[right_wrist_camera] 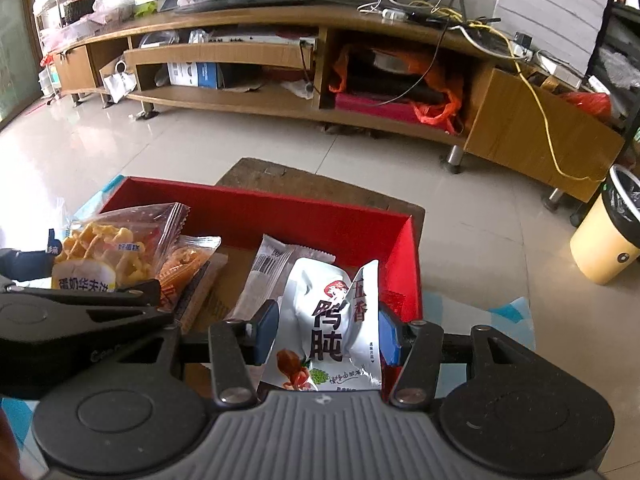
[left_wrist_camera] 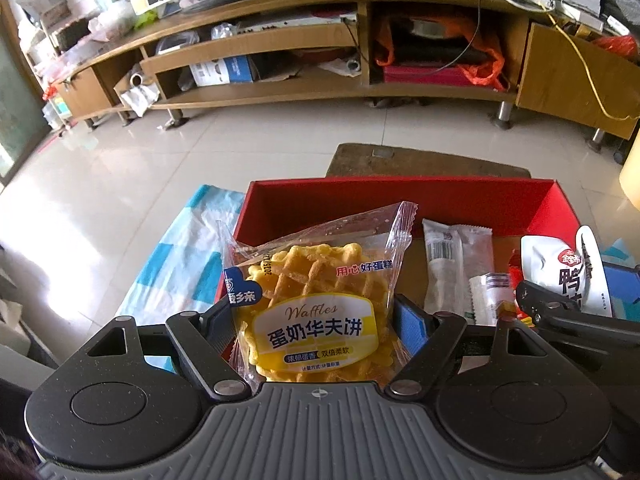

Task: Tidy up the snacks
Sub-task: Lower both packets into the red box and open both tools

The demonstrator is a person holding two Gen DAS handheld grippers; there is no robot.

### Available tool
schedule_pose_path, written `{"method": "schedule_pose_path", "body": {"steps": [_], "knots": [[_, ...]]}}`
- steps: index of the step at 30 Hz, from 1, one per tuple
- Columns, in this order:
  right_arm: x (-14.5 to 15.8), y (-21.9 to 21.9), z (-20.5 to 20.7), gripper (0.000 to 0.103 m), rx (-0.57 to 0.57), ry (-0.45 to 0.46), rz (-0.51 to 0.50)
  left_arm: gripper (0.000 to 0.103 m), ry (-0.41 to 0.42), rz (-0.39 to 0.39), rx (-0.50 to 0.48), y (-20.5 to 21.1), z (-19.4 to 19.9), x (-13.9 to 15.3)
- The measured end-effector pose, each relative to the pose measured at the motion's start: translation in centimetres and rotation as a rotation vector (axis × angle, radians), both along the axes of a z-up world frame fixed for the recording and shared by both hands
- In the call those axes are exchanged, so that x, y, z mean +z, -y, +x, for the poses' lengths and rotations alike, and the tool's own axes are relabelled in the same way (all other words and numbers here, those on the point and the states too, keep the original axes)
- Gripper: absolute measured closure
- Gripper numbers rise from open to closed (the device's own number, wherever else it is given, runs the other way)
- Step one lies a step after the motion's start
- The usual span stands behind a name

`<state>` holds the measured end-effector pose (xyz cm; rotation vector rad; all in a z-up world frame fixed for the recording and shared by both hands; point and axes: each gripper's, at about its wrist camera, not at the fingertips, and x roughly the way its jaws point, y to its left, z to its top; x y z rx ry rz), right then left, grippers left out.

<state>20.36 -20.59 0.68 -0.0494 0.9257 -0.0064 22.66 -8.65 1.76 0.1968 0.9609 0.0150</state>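
My left gripper (left_wrist_camera: 316,316) is shut on a clear waffle packet (left_wrist_camera: 316,300) with a yellow label, held over the left end of a red box (left_wrist_camera: 400,200). My right gripper (right_wrist_camera: 326,332) is shut on a white duck-gizzard pouch (right_wrist_camera: 332,312) over the right end of the same red box (right_wrist_camera: 280,216). In the box lie a white wrapped bar (left_wrist_camera: 444,264) and a small white packet (left_wrist_camera: 488,292). The right wrist view also shows an orange snack packet (right_wrist_camera: 188,264) beside the waffle packet (right_wrist_camera: 104,252), and the white bar (right_wrist_camera: 264,276).
The box stands on a blue-and-white checked cloth (left_wrist_camera: 180,264). Beyond it are a brown mat (left_wrist_camera: 420,160), tiled floor and a long wooden TV stand (left_wrist_camera: 280,92) full of clutter. A yellow bin (right_wrist_camera: 608,236) stands on the floor at the right.
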Motion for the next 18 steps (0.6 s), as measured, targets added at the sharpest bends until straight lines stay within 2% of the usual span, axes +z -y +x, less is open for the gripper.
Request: {"method": "schedule_pose_path", "body": {"steps": [7, 18], "knots": [[-1.1, -0.1, 1.0, 0.053, 0.009, -0.064, -0.007, 0.019, -0.04, 0.028, -0.006, 0.2, 0.7, -1.0], [-1.3, 0.0, 1.3, 0.051, 0.019, -0.105, -0.011, 0.015, -0.07, 0.03, 0.005, 0.1, 1.1, -1.3]]}}
